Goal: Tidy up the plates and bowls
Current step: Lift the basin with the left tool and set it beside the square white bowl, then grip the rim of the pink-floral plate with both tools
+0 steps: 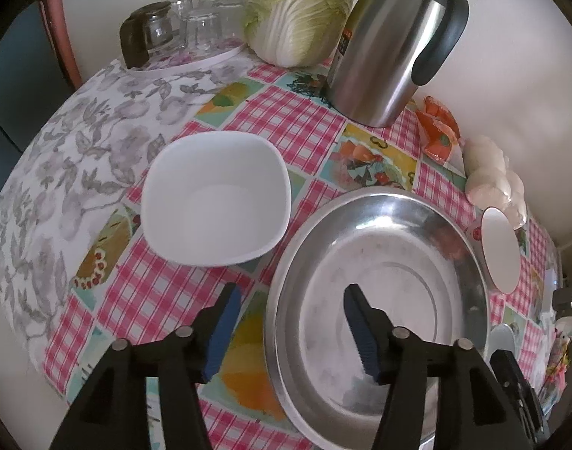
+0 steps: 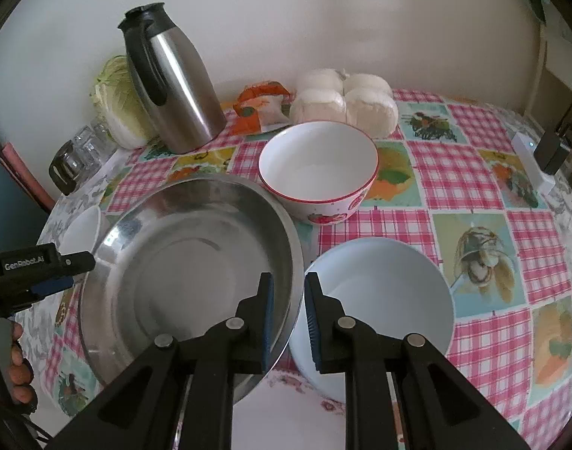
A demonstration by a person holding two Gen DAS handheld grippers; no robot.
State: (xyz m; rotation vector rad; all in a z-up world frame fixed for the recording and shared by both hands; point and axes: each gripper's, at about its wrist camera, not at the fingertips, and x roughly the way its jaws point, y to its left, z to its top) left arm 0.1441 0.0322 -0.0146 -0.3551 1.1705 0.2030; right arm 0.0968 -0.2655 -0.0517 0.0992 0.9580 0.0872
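Before me: a steel thermos jug (image 2: 173,86), a napa cabbage (image 1: 299,11), upturned glasses (image 1: 199,22) and bagged white buns (image 2: 344,101) against the wall.

soft daylight, fisheye-warped edges

The right gripper (image 2: 289,307) straddles the steel basin's (image 2: 166,262) rim, one finger inside, one outside, not quite closed. A pale bowl (image 2: 391,300) sits just right of the basin, a strawberry bowl (image 2: 319,172) behind. The left gripper (image 2: 64,273) hovers at the basin's left edge.
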